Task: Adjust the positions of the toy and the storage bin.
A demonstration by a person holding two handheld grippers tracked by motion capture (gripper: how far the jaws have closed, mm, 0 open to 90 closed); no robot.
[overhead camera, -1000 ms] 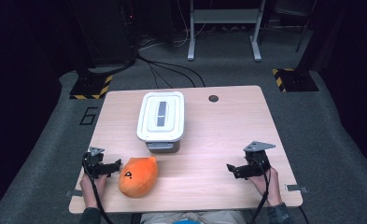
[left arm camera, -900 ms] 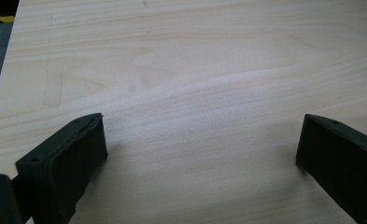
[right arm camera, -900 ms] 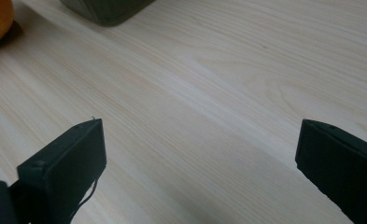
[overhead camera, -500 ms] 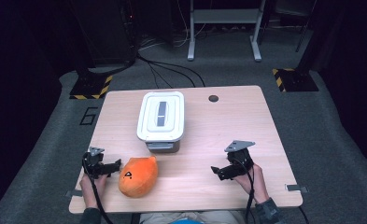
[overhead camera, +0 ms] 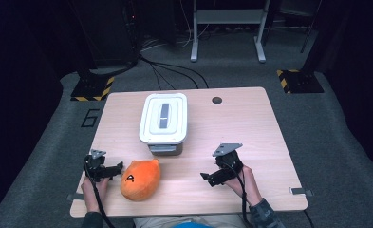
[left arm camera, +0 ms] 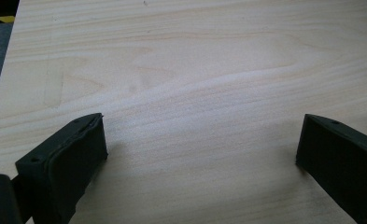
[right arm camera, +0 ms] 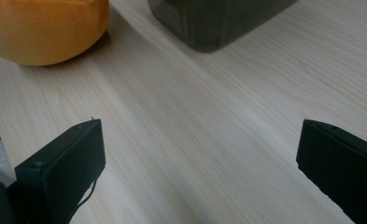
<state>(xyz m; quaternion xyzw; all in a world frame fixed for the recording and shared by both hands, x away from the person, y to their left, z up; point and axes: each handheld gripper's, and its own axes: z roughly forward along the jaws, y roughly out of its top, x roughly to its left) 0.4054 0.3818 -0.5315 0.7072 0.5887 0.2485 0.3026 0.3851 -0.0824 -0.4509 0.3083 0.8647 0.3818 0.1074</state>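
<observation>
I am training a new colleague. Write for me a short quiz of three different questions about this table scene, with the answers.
1. True or false: the lid is on the white-lidded box.
2. Which gripper is nearer to the orange plush toy? A) left gripper B) right gripper
3. Fill in: the jaws of both grippers stand ____, with bare table between them.

Key
1. True; the lid sits flat on top.
2. A; it is right beside the toy.
3. Open.
</observation>
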